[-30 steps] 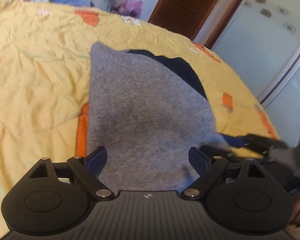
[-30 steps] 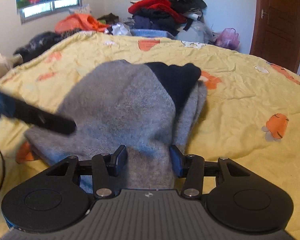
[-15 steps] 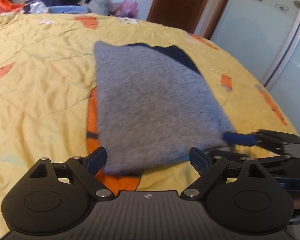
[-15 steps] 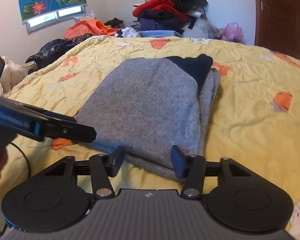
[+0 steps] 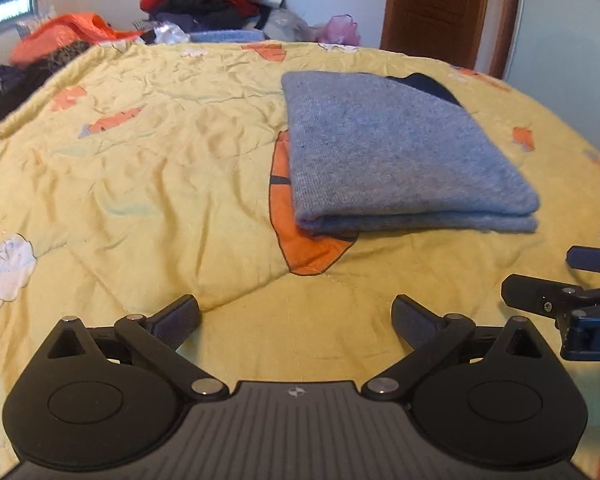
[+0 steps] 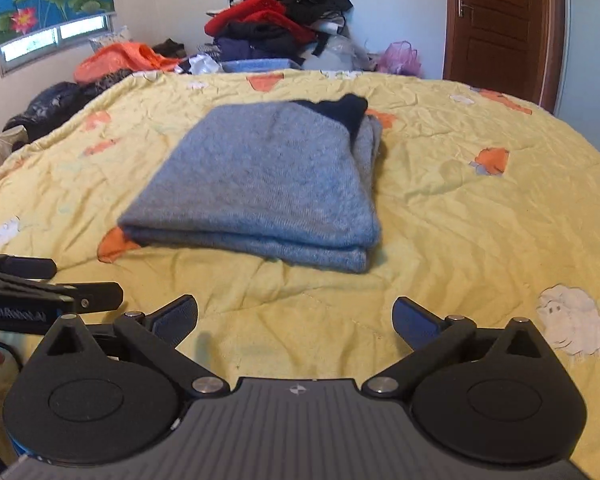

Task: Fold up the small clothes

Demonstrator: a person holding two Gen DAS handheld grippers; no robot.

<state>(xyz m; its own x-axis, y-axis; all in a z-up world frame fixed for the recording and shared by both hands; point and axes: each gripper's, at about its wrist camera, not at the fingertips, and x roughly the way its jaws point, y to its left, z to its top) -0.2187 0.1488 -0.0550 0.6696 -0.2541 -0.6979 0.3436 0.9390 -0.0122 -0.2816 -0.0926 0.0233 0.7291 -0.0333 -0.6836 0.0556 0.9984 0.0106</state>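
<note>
A grey knit sweater point(image 5: 396, 152) with a dark navy part at its far end lies folded in a flat stack on the yellow bedspread point(image 5: 140, 168). It also shows in the right wrist view point(image 6: 268, 184). My left gripper point(image 5: 296, 320) is open and empty, held back from the sweater's near edge. My right gripper point(image 6: 296, 320) is open and empty, also back from the near edge. The right gripper's fingers point(image 5: 540, 292) show at the right edge of the left wrist view. The left gripper's fingers point(image 6: 52, 292) show at the left of the right wrist view.
A heap of red, black and orange clothes point(image 6: 276, 32) lies beyond the far edge of the bed. A brown door point(image 6: 500, 24) stands at the back right. A white sliding wardrobe door point(image 5: 568, 32) is on the right.
Both grippers have let go of the sweater and drawn back toward me. The right gripper's jaws have opened wider. The sweater now lies flat and folded on the bedspread.
</note>
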